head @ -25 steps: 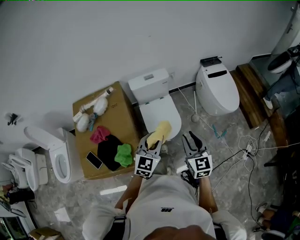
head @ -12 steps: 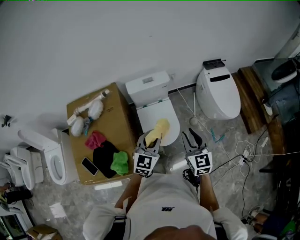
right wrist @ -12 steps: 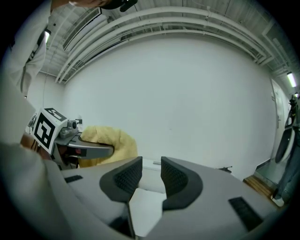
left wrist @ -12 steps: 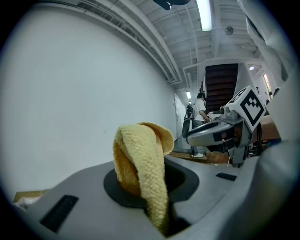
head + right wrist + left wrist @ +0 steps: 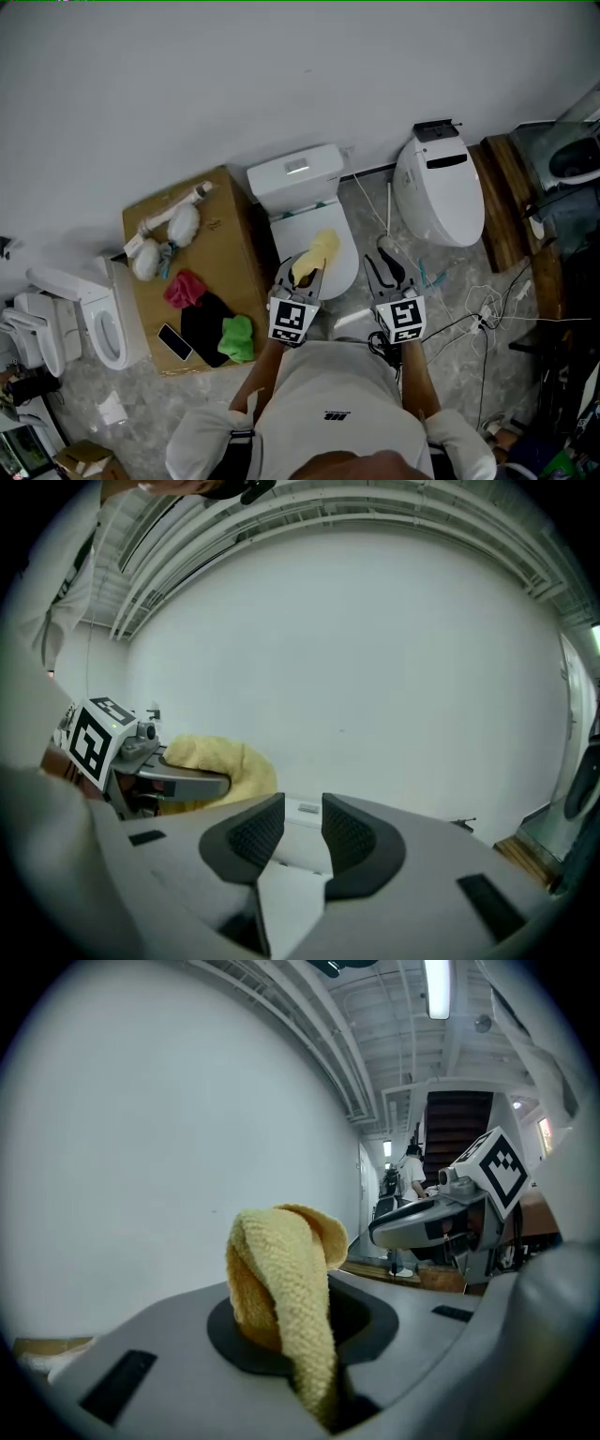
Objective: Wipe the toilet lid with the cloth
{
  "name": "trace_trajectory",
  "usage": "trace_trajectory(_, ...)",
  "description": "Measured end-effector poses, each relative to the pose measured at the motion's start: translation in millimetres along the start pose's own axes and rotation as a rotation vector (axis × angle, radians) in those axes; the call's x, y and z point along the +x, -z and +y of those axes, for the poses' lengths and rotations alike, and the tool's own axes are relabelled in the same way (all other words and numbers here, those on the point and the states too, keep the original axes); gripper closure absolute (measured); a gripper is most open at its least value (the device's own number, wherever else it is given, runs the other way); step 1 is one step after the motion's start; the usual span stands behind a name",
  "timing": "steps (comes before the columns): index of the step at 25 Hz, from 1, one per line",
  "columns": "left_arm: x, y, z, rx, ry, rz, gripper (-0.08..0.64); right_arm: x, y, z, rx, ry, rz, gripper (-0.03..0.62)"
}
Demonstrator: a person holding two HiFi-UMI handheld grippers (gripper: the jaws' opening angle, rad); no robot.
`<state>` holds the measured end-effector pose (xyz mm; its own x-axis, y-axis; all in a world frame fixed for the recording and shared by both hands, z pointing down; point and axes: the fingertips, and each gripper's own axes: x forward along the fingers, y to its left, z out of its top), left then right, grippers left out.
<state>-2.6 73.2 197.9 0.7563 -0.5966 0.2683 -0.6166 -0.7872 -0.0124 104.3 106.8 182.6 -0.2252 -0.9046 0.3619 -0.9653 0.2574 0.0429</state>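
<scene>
Yellow knitted cloth (image 5: 319,251) is pinched in the left gripper (image 5: 302,275), whose jaws are closed on its lower end so that the rest bunches up and folds over beyond the tips. In the head view the cloth lies over the near right part of the white oval toilet lid (image 5: 298,231); whether it touches the lid cannot be told. Just to the right, level with it, the right gripper (image 5: 384,267) hangs over the floor beside the bowl, with its ribbed black pads a narrow gap apart and nothing between them. Under both tools the grey marbled floor (image 5: 459,281) runs to the right, where loose white cables (image 5: 495,298) trail. To the left of the toilet stands a brown cardboard box (image 5: 230,239). On its top, at the near end, lie a dark phone (image 5: 170,342), a black cloth (image 5: 206,323) and a green cloth (image 5: 237,338); a pink cloth (image 5: 185,289) lies further in, and white bundled items (image 5: 164,232) at the far end. Further left a second white toilet (image 5: 98,323) has its seat open. Behind the lid sits the white rectangular cistern (image 5: 295,172) against the plain white wall (image 5: 281,75). To the right, well apart, stands a rounded white toilet with a black panel (image 5: 439,183), and beyond it a brown wooden platform (image 5: 506,202).
</scene>
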Motion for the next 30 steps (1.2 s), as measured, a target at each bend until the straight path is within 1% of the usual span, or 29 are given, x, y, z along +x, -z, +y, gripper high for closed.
trace_trajectory(8, 43.9, 11.4, 27.5, -0.026, 0.011, 0.026, 0.482, 48.8, 7.7, -22.8, 0.006, -0.019, 0.046, 0.454)
trace_trajectory(13, 68.9, 27.0, 39.9, -0.061, -0.012, 0.052, 0.482, 77.6, 18.3, -37.6, 0.011, -0.058, 0.074, 0.454)
trace_trajectory(19, 107.1, 50.7, 49.4, -0.114, -0.051, 0.106, 0.482, 118.2, 38.5, -57.2, 0.004, -0.146, 0.119, 0.454)
trace_trajectory(25, 151.8, 76.2, 57.0, -0.178, -0.141, 0.171, 0.482, 157.8, 70.0, -88.0, -0.009, -0.263, 0.185, 0.454)
trace_trajectory(30, 194.4, 112.0, 55.2, -0.251, -0.196, 0.234, 0.482, 191.0, 104.8, -119.1, -0.036, -0.339, 0.245, 0.454)
